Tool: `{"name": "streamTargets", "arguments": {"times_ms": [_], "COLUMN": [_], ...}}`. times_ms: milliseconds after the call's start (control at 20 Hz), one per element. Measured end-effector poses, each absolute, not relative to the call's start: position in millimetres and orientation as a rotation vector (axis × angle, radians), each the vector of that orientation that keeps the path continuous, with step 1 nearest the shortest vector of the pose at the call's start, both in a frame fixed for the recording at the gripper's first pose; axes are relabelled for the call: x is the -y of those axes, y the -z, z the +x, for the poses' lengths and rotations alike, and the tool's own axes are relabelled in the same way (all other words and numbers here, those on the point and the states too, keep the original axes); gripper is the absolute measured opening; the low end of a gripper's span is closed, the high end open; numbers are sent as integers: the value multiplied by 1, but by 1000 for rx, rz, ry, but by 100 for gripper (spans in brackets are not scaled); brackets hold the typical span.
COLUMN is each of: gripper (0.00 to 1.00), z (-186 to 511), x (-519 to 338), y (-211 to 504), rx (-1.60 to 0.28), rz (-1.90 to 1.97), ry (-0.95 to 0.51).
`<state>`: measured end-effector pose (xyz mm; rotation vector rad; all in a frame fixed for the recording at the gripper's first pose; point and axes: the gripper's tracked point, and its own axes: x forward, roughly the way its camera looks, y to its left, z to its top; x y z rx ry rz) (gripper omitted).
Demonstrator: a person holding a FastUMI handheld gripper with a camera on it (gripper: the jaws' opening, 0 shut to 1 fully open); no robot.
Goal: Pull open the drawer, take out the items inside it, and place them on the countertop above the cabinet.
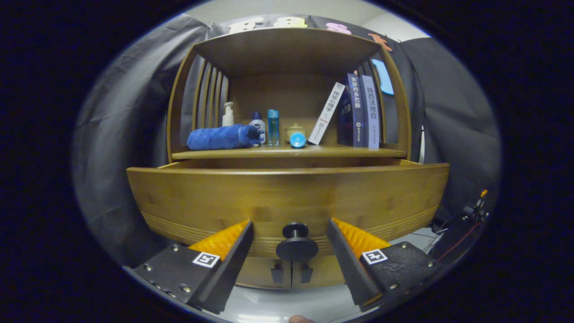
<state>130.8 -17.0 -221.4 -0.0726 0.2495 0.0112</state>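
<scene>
The wooden cabinet's drawer front point(287, 193) stands forward of the countertop point(287, 153), so the drawer is pulled partly out. Its inside is hidden behind the front panel from this angle. A black round knob point(296, 244) sits low on the drawer front. My gripper point(290, 225) is open, with the knob in the gap between its two fingers point(224, 244) and neither finger touching it.
On the countertop lie a rolled blue towel point(222, 137), a pump bottle point(228, 114), two small bottles point(265, 125), a small pot point(294, 130) and a blue cup on its side point(297, 140). Books point(361, 110) stand at its right. A shelf roof hangs above. Cables point(471, 215) lie right of the cabinet.
</scene>
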Motion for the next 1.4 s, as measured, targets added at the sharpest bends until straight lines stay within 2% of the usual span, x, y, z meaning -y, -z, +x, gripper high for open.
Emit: {"name": "streamTargets", "arguments": {"times_ms": [1400], "gripper": [99], "z": [232], "x": [6], "y": [235], "rx": [-334], "rz": [-79], "ry": [9]}}
